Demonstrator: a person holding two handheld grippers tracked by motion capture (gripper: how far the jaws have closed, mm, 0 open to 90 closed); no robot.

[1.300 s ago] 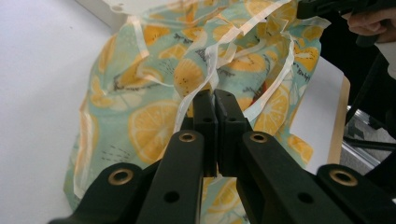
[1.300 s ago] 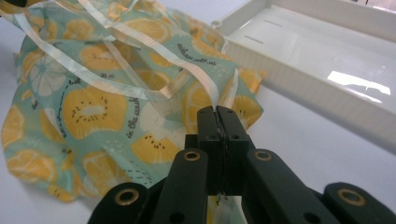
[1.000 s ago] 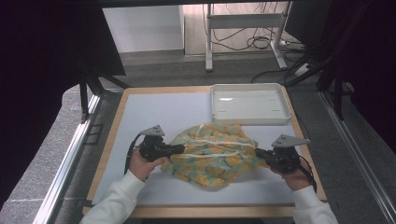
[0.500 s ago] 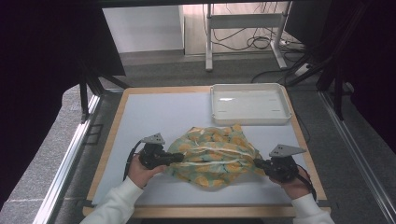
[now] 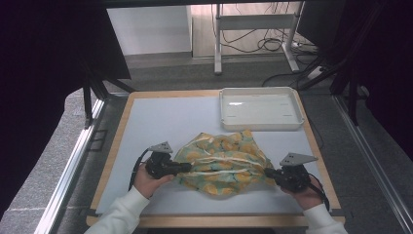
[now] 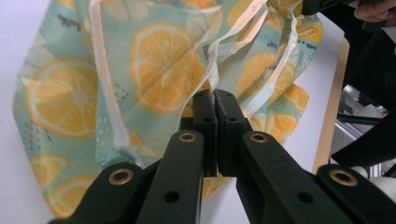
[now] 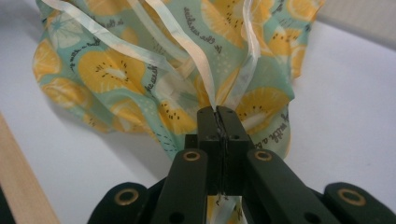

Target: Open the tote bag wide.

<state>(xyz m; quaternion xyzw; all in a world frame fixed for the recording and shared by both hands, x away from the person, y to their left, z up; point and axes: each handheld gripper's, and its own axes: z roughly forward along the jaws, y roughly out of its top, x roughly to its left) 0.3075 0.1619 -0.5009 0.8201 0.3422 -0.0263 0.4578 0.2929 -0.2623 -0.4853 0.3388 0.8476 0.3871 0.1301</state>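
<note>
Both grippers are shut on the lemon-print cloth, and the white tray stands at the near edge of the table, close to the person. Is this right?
Not quite. The left gripper and right gripper do pinch the lemon-print cloth, but the white tray stands at the table's far side, beyond the cloth, as the high view shows.

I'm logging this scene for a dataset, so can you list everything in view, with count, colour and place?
cloth: one, teal with orange citrus print and pale trim, bunched at the table's near middle
tray: one, white, far right of the table
table: one, pale top with wooden rim
cables: several, dark, on the floor beyond
left gripper: one, black, shut on the cloth's left side
right gripper: one, black, shut on the cloth's right side
sleeves: two, white, near edge
</note>
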